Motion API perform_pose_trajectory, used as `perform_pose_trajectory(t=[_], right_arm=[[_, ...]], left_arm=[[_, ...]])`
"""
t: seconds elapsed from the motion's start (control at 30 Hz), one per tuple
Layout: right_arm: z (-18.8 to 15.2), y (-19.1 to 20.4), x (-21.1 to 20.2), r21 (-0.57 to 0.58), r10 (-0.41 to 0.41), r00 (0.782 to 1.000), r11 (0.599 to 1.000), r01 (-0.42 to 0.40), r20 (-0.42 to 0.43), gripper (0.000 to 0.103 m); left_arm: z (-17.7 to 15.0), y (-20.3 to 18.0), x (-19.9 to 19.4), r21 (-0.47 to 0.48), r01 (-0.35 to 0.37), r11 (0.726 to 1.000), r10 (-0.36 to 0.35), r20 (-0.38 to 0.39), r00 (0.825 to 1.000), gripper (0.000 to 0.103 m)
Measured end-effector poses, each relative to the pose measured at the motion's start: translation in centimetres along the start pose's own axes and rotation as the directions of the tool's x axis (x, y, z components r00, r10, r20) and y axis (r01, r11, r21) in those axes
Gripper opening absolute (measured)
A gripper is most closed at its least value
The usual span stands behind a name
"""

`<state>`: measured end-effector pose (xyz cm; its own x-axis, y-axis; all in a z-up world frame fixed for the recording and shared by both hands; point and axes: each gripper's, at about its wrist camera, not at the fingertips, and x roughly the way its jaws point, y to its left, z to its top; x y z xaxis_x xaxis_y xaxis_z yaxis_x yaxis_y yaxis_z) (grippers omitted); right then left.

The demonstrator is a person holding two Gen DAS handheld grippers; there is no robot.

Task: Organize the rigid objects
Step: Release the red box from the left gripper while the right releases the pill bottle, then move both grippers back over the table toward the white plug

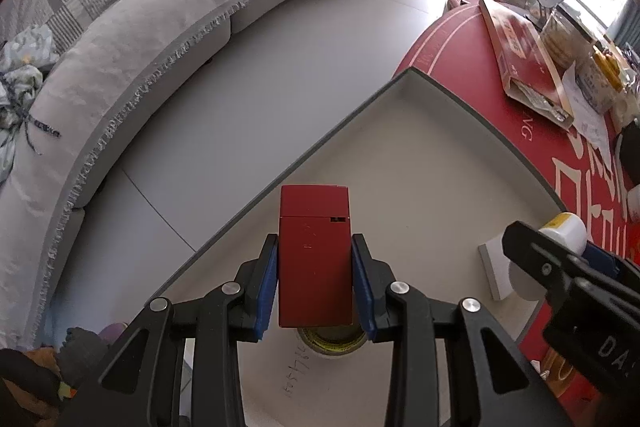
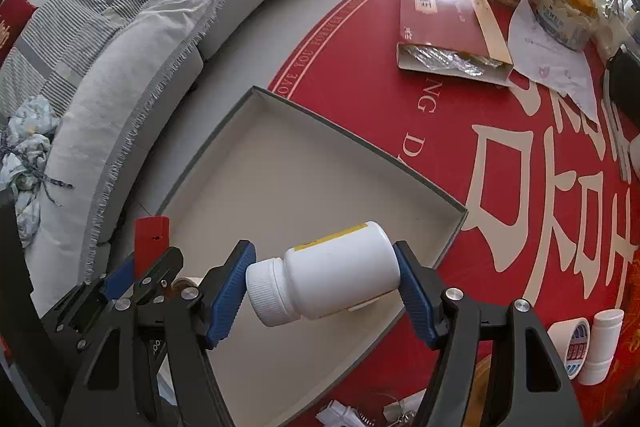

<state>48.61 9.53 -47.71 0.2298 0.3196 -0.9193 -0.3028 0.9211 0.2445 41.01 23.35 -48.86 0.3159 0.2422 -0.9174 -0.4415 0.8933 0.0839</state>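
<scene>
Blue-padded jaws of the left gripper (image 1: 315, 283) clamp a small red box (image 1: 315, 255) by its two long sides, the box standing upright between the pads above the pale floor of a shallow grey tray (image 1: 472, 95); beneath it a roll of tape (image 1: 332, 343) lies on the tray floor, and a flat white box (image 1: 494, 267) rests near the tray's right edge. Beside it, the right gripper (image 2: 324, 285) pinches a white bottle (image 2: 324, 277) end to end, its ribbed cap against one pad and its base against the other, so the bottle lies crosswise and a little tilted, a yellow-edged label showing on top. Both loads hang over the near half of the tray, apart from each other. Judged from this, the placing step is in hand: two rigid items carried in, neither yet set down. Next, each hand would need to lower until its item meets the tray floor, the red box steered clear of the tape roll, and only then part its pads; the bottle, being round, may roll if released on its side. Farther out on the red tablecloth (image 2: 360, 67) stand a second tape roll (image 2: 570, 347) and a slim white bottle (image 2: 602, 347), likely still to be collected. Beyond lie an open carton (image 2: 444, 23), jars of food and a grey sofa (image 2: 132, 75).
</scene>
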Motion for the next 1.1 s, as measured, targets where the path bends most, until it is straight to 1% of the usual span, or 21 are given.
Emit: perform_pose_trajectory(t=[0.07,0.1,0.13,0.2,0.23,0.27,0.3,0.4,0.5,0.57,0.67,0.73,0.83,0.9,0.93,1.0,1.03,1.1], right_arm=[[0.0,-0.1,0.3,-0.001,-0.003,1.0,1.0,0.003,-0.003,0.071],[0.0,-0.1,0.3,-0.001,0.001,1.0,1.0,-0.001,-0.001,0.071],[0.0,-0.2,0.4,-0.002,0.015,1.0,1.0,-0.015,-0.002,0.071],[0.0,-0.4,0.5,0.014,0.041,0.999,0.999,-0.04,-0.007,0.083],[-0.1,-0.5,0.4,0.024,0.042,0.999,0.999,-0.042,-0.002,0.096],[-0.2,-0.8,0.1,0.04,0.042,0.999,0.998,-0.042,0.011,0.101],[-0.2,-1.1,-0.1,0.051,0.044,0.999,0.998,-0.045,0.02,0.101],[-0.5,-1.9,-1.0,0.076,0.048,0.999,0.996,-0.049,0.022,0.101],[-1.3,-2.8,-2.1,0.092,0.045,0.999,0.995,-0.048,0.026,0.101],[-2.4,-3.6,-3.2,0.105,0.031,0.999,0.994,-0.035,0.037,0.101],[-4.6,-4.7,-4.5,0.078,-0.015,0.999,0.997,0.011,0.048,0.101],[-6.3,-4.8,-4.9,0.031,-0.055,0.997,0.998,0.053,0.052,0.101],[-9.4,-4.0,-4.8,-0.132,-0.085,0.995,0.987,0.09,0.043,0.101],[-11.6,-2.4,-4.1,-0.282,-0.108,0.994,0.953,0.112,0.03,0.101],[-12.2,-1.9,-3.8,-0.32,-0.111,0.994,0.941,0.113,0.026,0.101],[-13.8,-0.5,-3.3,-0.421,-0.086,0.996,0.903,0.087,0.023,0.101],[-14.1,0.1,-3.2,-0.446,-0.075,0.997,0.892,0.078,0.026,0.101],[-14.6,1.6,-2.7,-0.518,-0.037,0.999,0.854,0.044,0.025,0.101]], left_arm=[[0.0,-0.2,0.1,0.019,-0.013,1.0,0.013,0.004,1.0,0.053],[0.0,-0.3,0.1,0.024,-0.022,0.999,0.022,0.01,1.0,0.074],[0.0,-0.3,-0.1,0.026,-0.028,0.999,0.028,0.024,0.999,0.087],[0.0,-0.2,-0.6,0.02,-0.043,0.999,0.042,0.057,0.997,0.092],[0.0,-0.1,-0.8,0.018,-0.042,0.999,0.041,0.066,0.997,0.095],[0.0,0.0,-0.9,0.015,-0.031,0.999,0.03,0.067,0.997,0.097],[0.0,0.1,-1.0,0.014,-0.025,1.0,0.024,0.065,0.998,0.103],[-0.2,0.2,-1.2,0.023,-0.019,1.0,0.018,0.057,0.998,0.103],[-0.5,0.2,-2.0,0.026,0.009,1.0,-0.011,0.059,0.998,0.103],[-0.9,0.3,-2.5,0.026,0.033,0.999,-0.034,0.053,0.998,0.103],[-1.7,0.5,-3.1,0.03,0.036,0.999,-0.037,0.045,0.998,0.103],[-2.2,0.5,-3.5,0.038,0.034,0.999,-0.036,0.046,0.998,0.103],[-3.2,0.6,-4.1,0.041,0.053,0.998,-0.055,0.036,0.998,0.103],[-3.7,0.7,-4.3,0.046,0.061,0.997,-0.063,0.031,0.998,0.103],[-4.0,0.7,-4.5,0.05,0.064,0.997,-0.065,0.027,0.998,0.103],[-4.6,0.9,-4.8,0.047,0.068,0.997,-0.069,0.02,0.997,0.103],[-4.9,1.1,-5.0,0.04,0.074,0.996,-0.075,0.018,0.997,0.103],[-5.3,1.7,-5.3,0.025,0.081,0.996,-0.082,0.017,0.997,0.103]])
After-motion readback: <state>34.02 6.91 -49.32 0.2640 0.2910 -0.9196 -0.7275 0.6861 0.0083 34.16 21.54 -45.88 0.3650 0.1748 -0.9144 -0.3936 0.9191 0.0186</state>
